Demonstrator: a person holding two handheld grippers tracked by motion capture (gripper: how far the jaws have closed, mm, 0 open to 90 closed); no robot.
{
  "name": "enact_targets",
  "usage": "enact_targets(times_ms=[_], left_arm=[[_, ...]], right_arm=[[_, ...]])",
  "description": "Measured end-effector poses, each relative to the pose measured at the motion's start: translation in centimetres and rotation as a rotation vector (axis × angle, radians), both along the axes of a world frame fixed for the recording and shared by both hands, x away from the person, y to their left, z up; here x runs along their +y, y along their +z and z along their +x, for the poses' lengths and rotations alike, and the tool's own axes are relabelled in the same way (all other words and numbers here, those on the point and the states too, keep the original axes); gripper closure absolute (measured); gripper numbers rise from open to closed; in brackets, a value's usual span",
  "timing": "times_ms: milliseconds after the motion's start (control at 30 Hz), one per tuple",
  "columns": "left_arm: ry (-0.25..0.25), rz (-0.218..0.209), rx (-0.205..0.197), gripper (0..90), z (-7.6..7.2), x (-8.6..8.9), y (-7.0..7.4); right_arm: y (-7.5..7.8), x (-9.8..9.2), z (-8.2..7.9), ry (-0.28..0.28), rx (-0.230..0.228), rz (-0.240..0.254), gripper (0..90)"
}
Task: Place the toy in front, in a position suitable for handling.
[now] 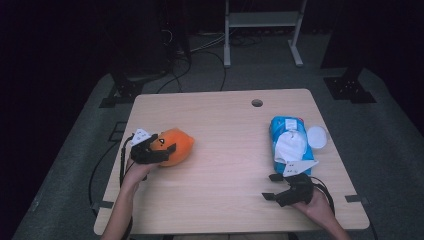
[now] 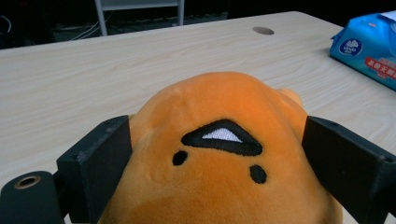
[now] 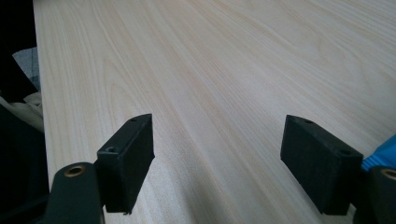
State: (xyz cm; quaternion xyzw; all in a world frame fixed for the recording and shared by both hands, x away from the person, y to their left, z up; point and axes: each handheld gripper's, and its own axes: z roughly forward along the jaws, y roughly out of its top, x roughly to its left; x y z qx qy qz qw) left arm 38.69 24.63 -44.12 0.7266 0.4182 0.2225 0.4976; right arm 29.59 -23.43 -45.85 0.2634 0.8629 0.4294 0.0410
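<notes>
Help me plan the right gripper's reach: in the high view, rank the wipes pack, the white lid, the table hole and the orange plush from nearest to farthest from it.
From the right gripper:
1. Wipes pack, just ahead of it, at the table's right.
2. White lid, beside the pack's right edge.
3. Table hole, near the far edge.
4. Orange plush, across the table, between the left gripper's jaws.

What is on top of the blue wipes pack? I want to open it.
On the blue plastic wipes pack a white sheet lies pulled out; its round white lid hangs open alongside. The opening underneath is covered.
</notes>
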Motion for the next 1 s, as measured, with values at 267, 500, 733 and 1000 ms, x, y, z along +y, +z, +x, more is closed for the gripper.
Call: enact_targets(times_ms=[267,500,733,1000], left_arm=[[-0.019,0.046,0.029,26.8,-0.5,0.0,-0.1],[-0.014,0.067,0.032,37.6,-0.7,-0.3,0.5],[-0.02,-0.084,0.038,42.9,-1.0,0.2,1.6],[-0.124,-0.153,-0.01,42.9,-2.3,-2.2,3.6]], right_arm=[[0.0,0.1,0.0,0.004,-0.004,-0.003,24.5],[0.0,0.1,0.0,0.004,-0.007,-0.003,24.5],[0.1,0.0,-0.1,0.001,-0.011,-0.003,24.5],[0.2,-0.1,-0.1,0.0,-0.012,-0.005,24.5]])
